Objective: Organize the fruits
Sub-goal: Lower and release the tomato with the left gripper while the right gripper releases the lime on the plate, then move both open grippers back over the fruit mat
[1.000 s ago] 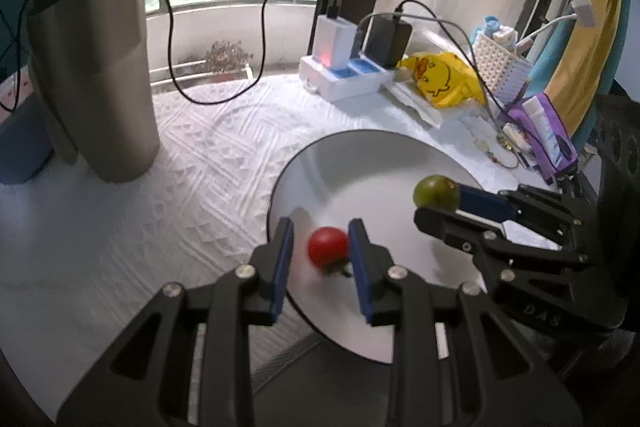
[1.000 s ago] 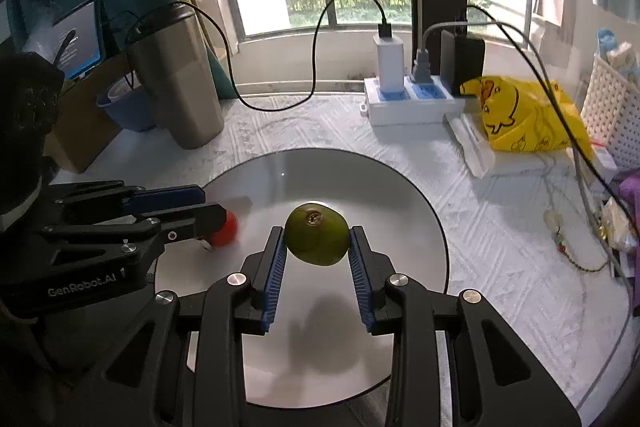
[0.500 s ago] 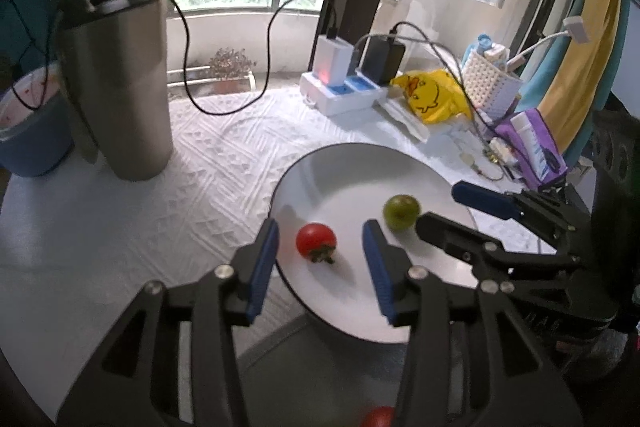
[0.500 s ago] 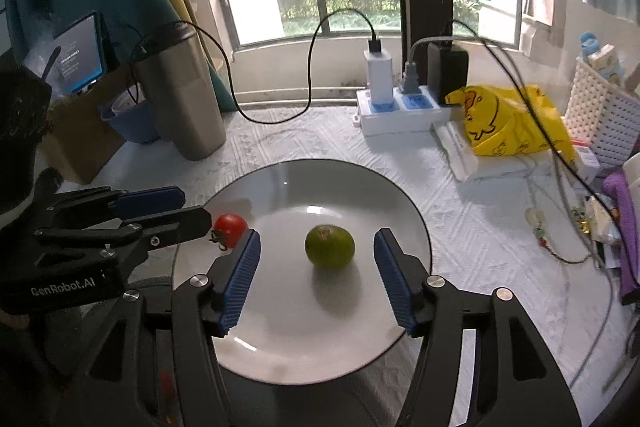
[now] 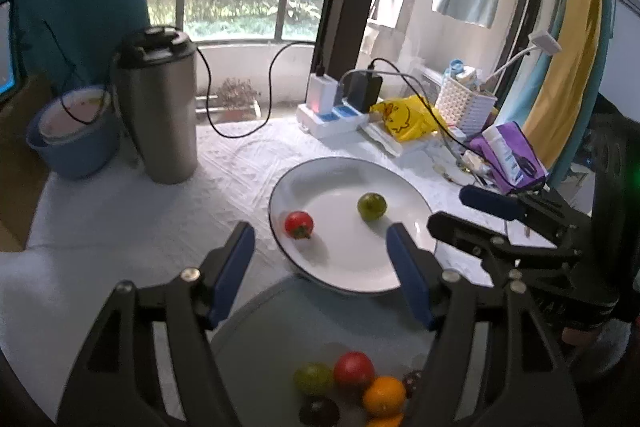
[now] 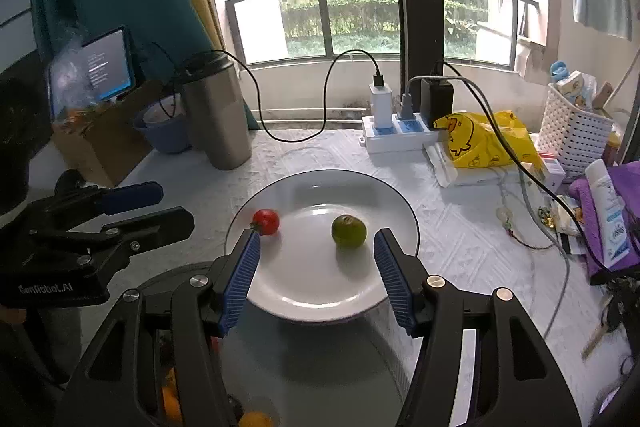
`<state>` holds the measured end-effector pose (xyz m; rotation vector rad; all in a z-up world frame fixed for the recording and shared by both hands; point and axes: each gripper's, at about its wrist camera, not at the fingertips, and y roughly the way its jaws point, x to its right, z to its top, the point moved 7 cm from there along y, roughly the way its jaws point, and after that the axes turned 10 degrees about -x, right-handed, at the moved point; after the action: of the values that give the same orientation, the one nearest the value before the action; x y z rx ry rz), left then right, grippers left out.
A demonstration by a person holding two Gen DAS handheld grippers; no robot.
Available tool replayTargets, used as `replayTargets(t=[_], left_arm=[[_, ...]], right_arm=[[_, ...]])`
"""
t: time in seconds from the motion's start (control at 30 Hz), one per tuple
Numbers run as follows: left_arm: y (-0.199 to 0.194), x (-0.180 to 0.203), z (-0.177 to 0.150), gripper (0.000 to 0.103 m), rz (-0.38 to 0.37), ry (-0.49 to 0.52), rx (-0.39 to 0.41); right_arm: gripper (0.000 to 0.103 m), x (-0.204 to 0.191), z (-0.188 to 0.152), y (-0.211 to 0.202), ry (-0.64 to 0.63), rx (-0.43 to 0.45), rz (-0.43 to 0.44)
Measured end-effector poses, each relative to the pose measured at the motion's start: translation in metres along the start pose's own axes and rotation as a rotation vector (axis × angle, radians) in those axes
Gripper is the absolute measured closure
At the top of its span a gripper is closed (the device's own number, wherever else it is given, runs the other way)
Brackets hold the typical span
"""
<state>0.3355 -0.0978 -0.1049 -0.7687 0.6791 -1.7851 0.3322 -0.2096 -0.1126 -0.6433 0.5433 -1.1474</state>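
Note:
A red tomato [image 5: 299, 224] and a green round fruit [image 5: 371, 206] lie apart on the white plate [image 5: 344, 259]. My left gripper [image 5: 319, 229] hovers above the plate's near edge, its jaws opening with nothing between them. My right gripper [image 6: 317, 233] is open and empty, above and short of the green fruit [image 6: 349, 231], with the tomato [image 6: 266, 221] by its left fingertip. Each gripper shows in the other's view: right gripper [image 5: 450, 209], left gripper [image 6: 174, 205]. Below the grippers, a grey round tray [image 5: 280, 327] holds several fruits, among them an orange [image 5: 384, 395].
A steel tumbler [image 5: 158, 107] and a blue bowl [image 5: 72, 143] stand at the back left. A power strip [image 5: 332, 115] with cables, a yellow bag [image 5: 404, 117], a white basket [image 5: 464, 103] and a purple pouch [image 5: 508, 155] crowd the back right.
Both grippers opened, the left letting go of the tomato and the right of the green fruit, which now rest on the plate. Both pulled back and up; the grey tray's fruits came into view.

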Motion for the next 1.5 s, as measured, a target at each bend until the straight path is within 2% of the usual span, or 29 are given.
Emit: replayTargets(t=[0.13, 0.23, 0.3, 0.33, 0.4, 0.67, 0.77, 0.9, 1.1, 1.3, 1.5], left_arm=[[-0.014, 0.005, -0.009, 0.033, 0.018, 0.021, 0.024], [-0.023, 0.003, -0.016, 0.033, 0.07, 0.017, 0.041], [-0.028, 0.004, -0.022, 0.031, 0.065, 0.007, 0.044], [-0.03, 0.004, -0.026, 0.028, 0.065, 0.006, 0.044], [-0.035, 0.005, -0.033, 0.025, 0.084, 0.009, 0.061], [-0.054, 0.004, -0.06, 0.025, 0.178, -0.014, 0.102], [-0.063, 0.005, -0.071, 0.025, 0.17, -0.026, 0.124], [-0.065, 0.003, -0.09, 0.025, 0.128, -0.058, 0.102], [-0.061, 0.005, -0.12, 0.025, 0.116, -0.063, 0.054], [-0.05, 0.018, -0.143, 0.025, 0.092, -0.045, 0.004], [-0.035, 0.013, -0.162, 0.025, 0.124, -0.058, -0.055]], right_arm=[[0.04, -0.005, -0.007, -0.015, 0.0, 0.018, 0.003], [0.039, -0.008, -0.012, -0.026, -0.003, 0.034, -0.001], [0.029, -0.01, -0.015, -0.035, -0.007, 0.051, -0.011], [0.028, -0.01, -0.016, -0.038, -0.009, 0.058, -0.013], [0.027, -0.01, -0.02, -0.044, -0.015, 0.069, -0.025], [0.026, -0.013, -0.038, -0.059, -0.067, 0.102, -0.068], [0.026, -0.012, -0.045, -0.064, -0.067, 0.094, -0.063], [0.027, -0.011, -0.055, -0.069, -0.056, 0.08, -0.055], [0.026, -0.004, -0.077, -0.072, -0.042, 0.071, -0.067], [0.027, -0.004, -0.102, -0.06, -0.046, 0.018, -0.044], [0.028, -0.009, -0.124, -0.042, -0.048, -0.044, -0.002]])
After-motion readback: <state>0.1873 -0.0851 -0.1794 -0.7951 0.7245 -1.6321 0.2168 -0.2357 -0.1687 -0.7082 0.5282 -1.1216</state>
